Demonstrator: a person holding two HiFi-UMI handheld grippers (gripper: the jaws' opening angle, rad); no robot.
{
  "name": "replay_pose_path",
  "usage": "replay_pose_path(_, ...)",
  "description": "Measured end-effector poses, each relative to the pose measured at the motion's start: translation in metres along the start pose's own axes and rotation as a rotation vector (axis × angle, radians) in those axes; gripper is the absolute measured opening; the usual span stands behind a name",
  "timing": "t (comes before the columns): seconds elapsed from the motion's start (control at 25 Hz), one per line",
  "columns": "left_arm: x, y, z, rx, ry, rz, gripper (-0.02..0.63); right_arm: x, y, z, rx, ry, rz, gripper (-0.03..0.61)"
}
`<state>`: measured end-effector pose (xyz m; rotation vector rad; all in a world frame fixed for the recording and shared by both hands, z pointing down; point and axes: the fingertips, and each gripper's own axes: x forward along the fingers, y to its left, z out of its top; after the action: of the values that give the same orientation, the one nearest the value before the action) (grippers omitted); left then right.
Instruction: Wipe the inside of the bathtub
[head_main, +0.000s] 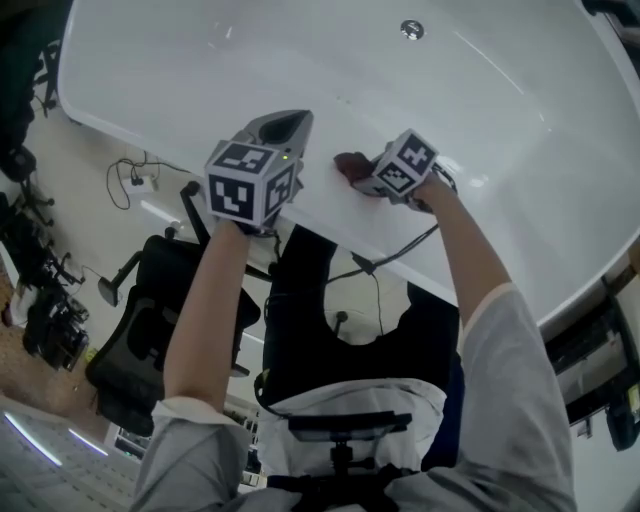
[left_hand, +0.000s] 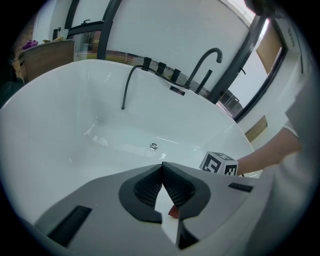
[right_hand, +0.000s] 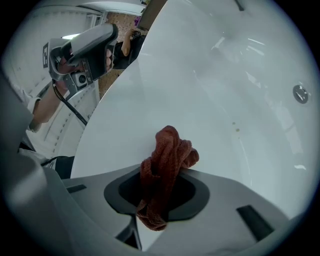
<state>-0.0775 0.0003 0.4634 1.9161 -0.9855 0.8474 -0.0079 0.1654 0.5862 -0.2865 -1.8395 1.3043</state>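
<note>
The white bathtub (head_main: 480, 120) fills the top of the head view, its drain (head_main: 412, 29) at the far side. My right gripper (head_main: 368, 175) rests on the tub's near inner wall, shut on a bunched red-brown cloth (right_hand: 167, 160) that sticks out past the jaws and touches the white surface (right_hand: 210, 100). In the head view the cloth (head_main: 350, 165) shows just left of the right gripper's marker cube. My left gripper (head_main: 285, 125) hovers over the near rim to the left of the cloth. Its jaws (left_hand: 162, 167) are shut with nothing held.
A black faucet (left_hand: 206, 62) and a black hose (left_hand: 127, 85) stand on the tub's far rim. The drain (left_hand: 153, 146) lies in the tub floor. Behind me are a black office chair (head_main: 150, 320) and cables on the floor (head_main: 135, 178).
</note>
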Motion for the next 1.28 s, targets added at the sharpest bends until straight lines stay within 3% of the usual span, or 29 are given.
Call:
replay_pose_path(0.32,0.013,0.046,0.007,0.01,0.042,0.009,0.007,0.029,0.006,0.113,-0.085,-0.109,0.056,0.1)
replay_pose_path(0.48,0.021,0.063,0.0,0.031,0.077,0.014,0.006,0.038,0.008,0.141,-0.109,-0.127,0.076,0.1)
replay_pose_path(0.68,0.04,0.068,-0.012,0.005,0.106,-0.001,0.006,0.034,0.0,0.127,-0.063,-0.156,0.087,0.101)
replay_pose_path(0.92,0.066,0.046,-0.026,0.034,0.158,-0.063,0.006,0.023,-0.045,0.031,0.04,-0.017,-0.005,0.103)
replay_pose_path(1.04,0.082,0.037,-0.032,0.04,0.189,-0.089,0.006,0.017,-0.061,0.0,0.13,-0.031,-0.01,0.103)
replay_pose_path(1.16,0.097,0.036,-0.035,0.05,0.207,-0.106,0.006,0.017,-0.065,0.003,0.136,-0.057,-0.004,0.101)
replay_pose_path(1.28,0.108,0.048,-0.037,0.062,0.215,-0.097,0.006,0.025,-0.067,0.031,0.09,-0.077,-0.001,0.1)
